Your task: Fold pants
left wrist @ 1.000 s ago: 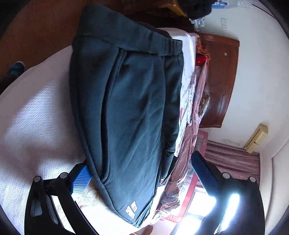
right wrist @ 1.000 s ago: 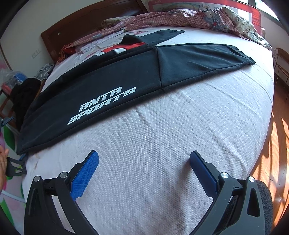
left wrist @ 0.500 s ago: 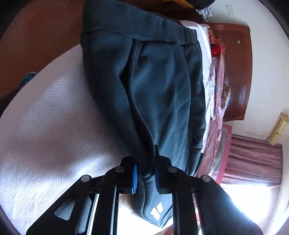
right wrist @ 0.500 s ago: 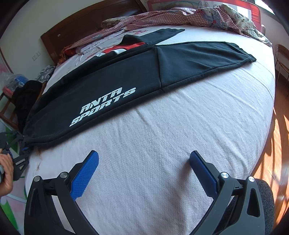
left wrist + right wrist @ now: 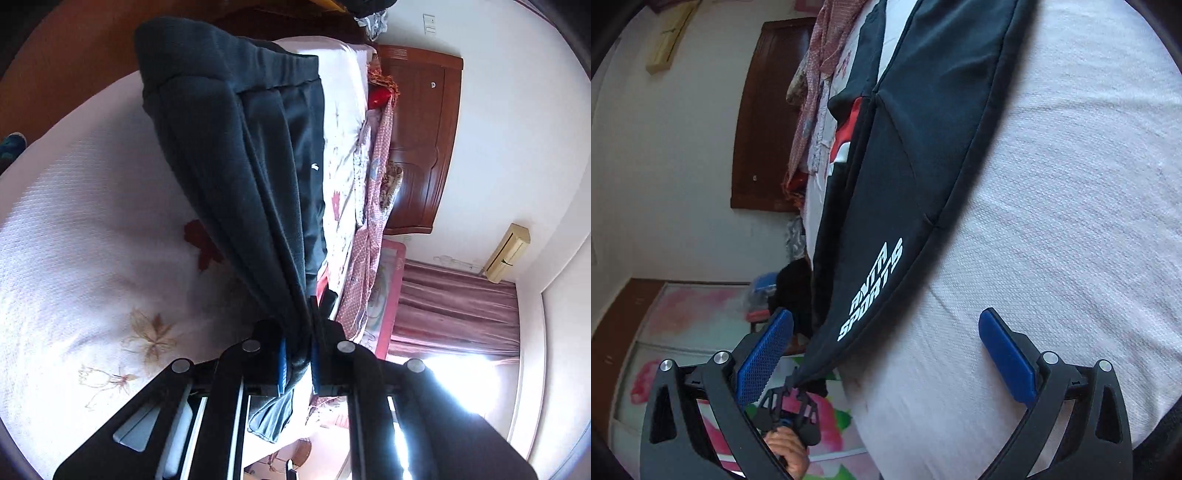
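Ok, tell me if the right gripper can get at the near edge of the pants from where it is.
Probably yes. The right gripper is open and empty, and the hemmed edge of the pants lies just ahead of it on the white bedspread with nothing between. The left gripper holds a separate end.

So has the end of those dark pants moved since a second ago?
Yes. The pants end, pinched in the left gripper, has lifted off the white bedsheet it lay on earlier.

Bed (image 5: 1071, 206): white textured cover, faint leaf print near one edge. Dark pants (image 5: 923, 122) laid lengthwise across it, one end lifted clear. Red-black garment (image 5: 846, 133) beside pants; pink patterned bedding (image 5: 373, 236) bunched along far side.
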